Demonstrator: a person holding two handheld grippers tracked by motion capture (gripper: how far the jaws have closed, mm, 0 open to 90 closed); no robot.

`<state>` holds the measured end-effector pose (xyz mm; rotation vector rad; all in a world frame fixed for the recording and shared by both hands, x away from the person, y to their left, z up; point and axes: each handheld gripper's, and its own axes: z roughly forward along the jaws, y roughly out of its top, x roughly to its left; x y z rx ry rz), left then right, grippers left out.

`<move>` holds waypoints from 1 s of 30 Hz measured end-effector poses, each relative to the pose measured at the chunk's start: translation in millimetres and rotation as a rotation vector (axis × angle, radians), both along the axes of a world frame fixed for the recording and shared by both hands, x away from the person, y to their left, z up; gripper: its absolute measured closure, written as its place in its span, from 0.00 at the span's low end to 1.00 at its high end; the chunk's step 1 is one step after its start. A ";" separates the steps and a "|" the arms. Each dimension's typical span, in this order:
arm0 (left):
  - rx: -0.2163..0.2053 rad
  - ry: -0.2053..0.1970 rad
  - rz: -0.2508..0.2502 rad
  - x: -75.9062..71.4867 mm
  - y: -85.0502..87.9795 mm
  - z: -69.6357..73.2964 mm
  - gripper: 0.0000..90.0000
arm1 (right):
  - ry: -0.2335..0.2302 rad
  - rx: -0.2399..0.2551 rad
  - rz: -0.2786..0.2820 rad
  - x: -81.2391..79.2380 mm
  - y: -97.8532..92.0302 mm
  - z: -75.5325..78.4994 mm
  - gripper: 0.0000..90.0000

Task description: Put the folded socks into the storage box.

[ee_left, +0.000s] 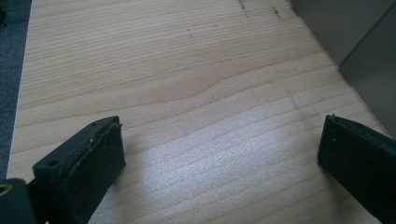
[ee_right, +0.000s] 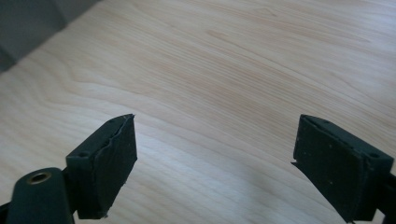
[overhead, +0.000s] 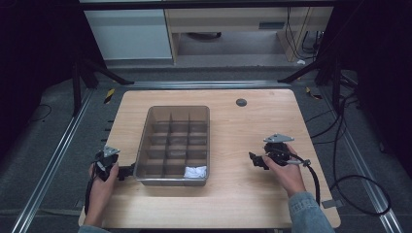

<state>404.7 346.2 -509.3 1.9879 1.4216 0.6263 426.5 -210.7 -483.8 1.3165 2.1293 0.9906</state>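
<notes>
Grey divided bin (overhead: 154, 127), rectangular, translucent walls, sits upright mid-table, slightly left of centre. Grid of small compartments, three across. White crumpled item (overhead: 195, 172) lies in near-right corner compartment. Bin's grey wall (ee_left: 373, 70) at right edge of left gripper view.

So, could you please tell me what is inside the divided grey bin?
The divided grey bin holds a crumpled white item in its near right compartment. Other compartments look empty, though near walls hide some floor.
</notes>
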 end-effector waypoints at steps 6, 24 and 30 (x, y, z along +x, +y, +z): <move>0.000 0.000 0.000 0.0 0.0 0.0 0.00 | -0.021 0.035 -0.100 7.2 -19.4 -4.7 0.13; 0.000 0.000 0.000 0.0 0.1 0.0 0.00 | 0.036 0.017 -0.154 22.5 -17.4 -28.8 0.09; 0.000 0.000 0.000 0.1 0.0 0.0 0.00 | 0.038 -0.020 -0.136 18.7 -12.0 -29.5 0.08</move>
